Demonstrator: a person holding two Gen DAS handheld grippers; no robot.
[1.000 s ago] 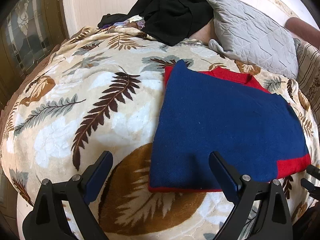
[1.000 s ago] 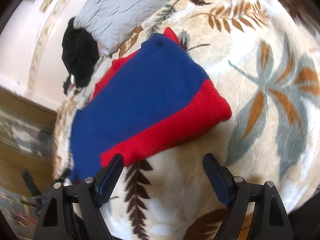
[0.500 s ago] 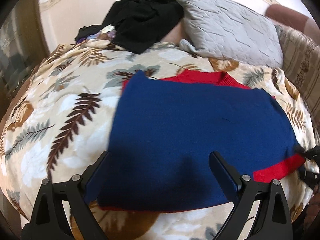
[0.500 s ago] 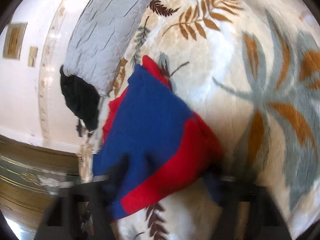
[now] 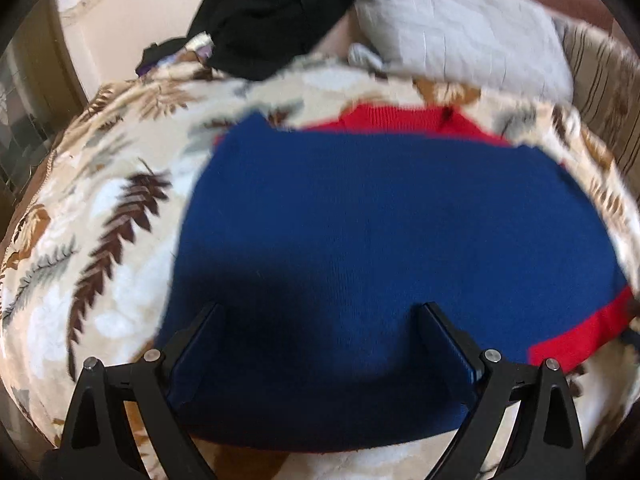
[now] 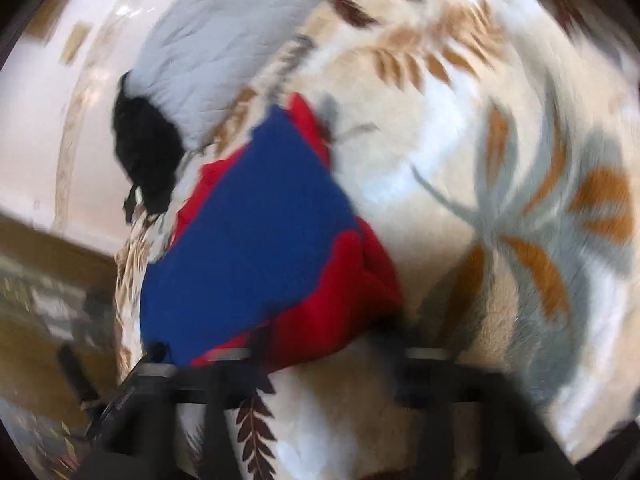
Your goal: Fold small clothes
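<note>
blue and red sweater (image 5: 384,248): folded flat, centre of leaf-print blanket (image 5: 120,216). left gripper (image 5: 320,336): jaws spread wide above the sweater's near hem, holding nothing. right gripper (image 6: 324,364): at the red corner, 6 o'clock in its blurred view; opening cannot be told. grey pillow (image 5: 460,20) at 1 o'clock, black clothes (image 5: 272,12) at 11.

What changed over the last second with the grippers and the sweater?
Both grippers closed in on the blue and red sweater: left gripper, jaws open, now straddles its near edge; right gripper, blurred, reaches its red corner. Nothing gripped yet. Sweater, grey pillow stayed put.
</note>
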